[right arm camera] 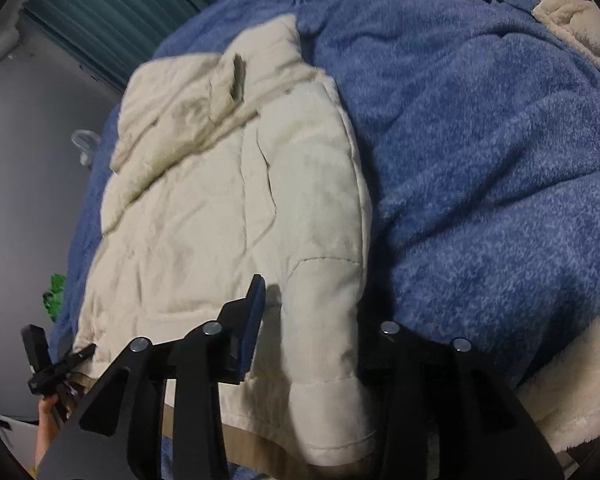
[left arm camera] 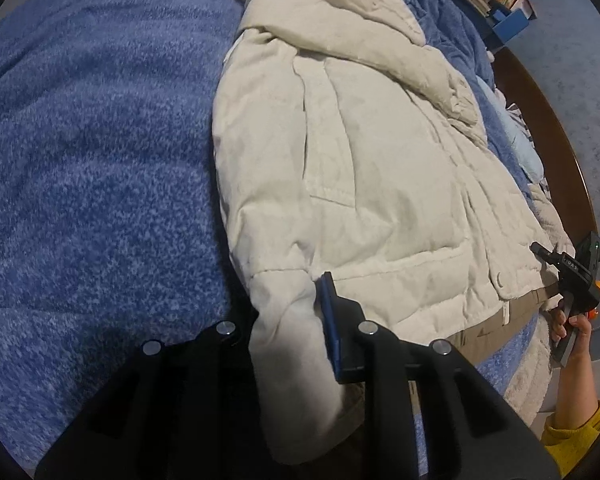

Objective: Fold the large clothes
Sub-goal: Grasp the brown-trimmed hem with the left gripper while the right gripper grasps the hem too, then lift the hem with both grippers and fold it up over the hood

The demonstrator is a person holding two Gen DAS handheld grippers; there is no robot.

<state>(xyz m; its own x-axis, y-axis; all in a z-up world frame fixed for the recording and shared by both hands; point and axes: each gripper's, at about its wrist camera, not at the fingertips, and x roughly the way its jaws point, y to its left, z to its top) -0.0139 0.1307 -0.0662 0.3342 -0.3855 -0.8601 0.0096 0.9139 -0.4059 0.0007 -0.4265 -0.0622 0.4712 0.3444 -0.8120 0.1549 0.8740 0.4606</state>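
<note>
Currently a cream quilted puffer jacket [left arm camera: 359,168] is being kept spread flat on a blue fleece blanket [left arm camera: 92,152], its cuffs and hem lying nearest the tools. The left gripper [left arm camera: 284,336] is being clenched on the padded left-sleeve cuff [left arm camera: 288,320], and the right gripper [right arm camera: 315,320] is being closed around the other sleeve cuff [right arm camera: 327,344], though full pad contact there cannot be told. Probably light, soft and bulky, with a slippery springy shell, it is best being gripped at stitched seams.
</note>
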